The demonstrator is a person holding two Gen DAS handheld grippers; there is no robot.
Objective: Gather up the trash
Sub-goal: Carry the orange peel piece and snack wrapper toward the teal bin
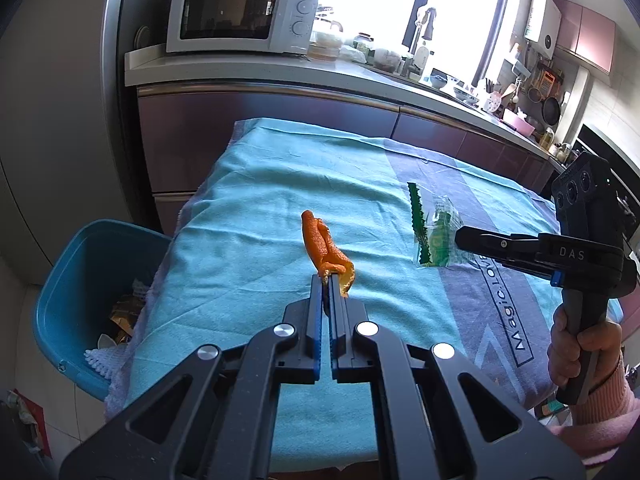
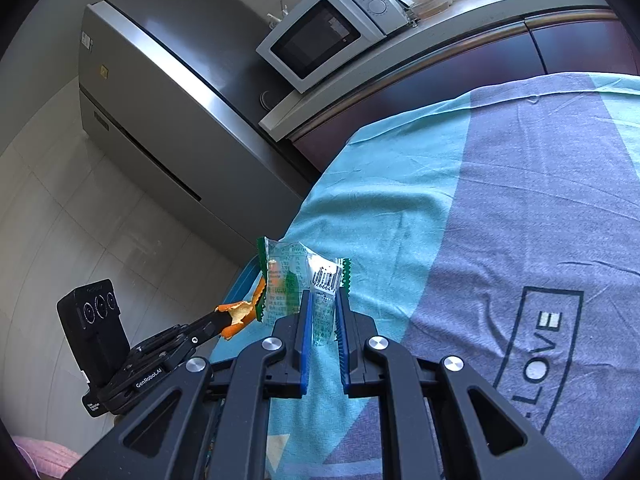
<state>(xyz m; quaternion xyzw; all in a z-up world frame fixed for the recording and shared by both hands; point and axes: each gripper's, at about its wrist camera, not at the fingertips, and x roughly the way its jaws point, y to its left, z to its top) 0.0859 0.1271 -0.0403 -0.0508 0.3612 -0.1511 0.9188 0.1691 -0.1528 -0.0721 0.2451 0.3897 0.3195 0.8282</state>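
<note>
My left gripper (image 1: 329,278) is shut on a curled orange peel (image 1: 322,244), held above the turquoise cloth (image 1: 248,208) of the table. The same peel (image 2: 240,312) shows at the left gripper's tip (image 2: 218,320) in the right wrist view. My right gripper (image 2: 323,300) is shut on a clear snack wrapper with green zigzag ends (image 2: 292,276), lifted over the table's left edge. In the left wrist view that wrapper (image 1: 434,228) hangs from the right gripper (image 1: 460,238), with a hand (image 1: 580,344) on its handle.
A blue bin (image 1: 80,276) holding several bits of rubbish stands on the floor at the table's left side. Behind the table runs a counter (image 1: 280,72) with a white microwave (image 1: 240,16). A grey fridge (image 2: 160,120) stands left of the counter.
</note>
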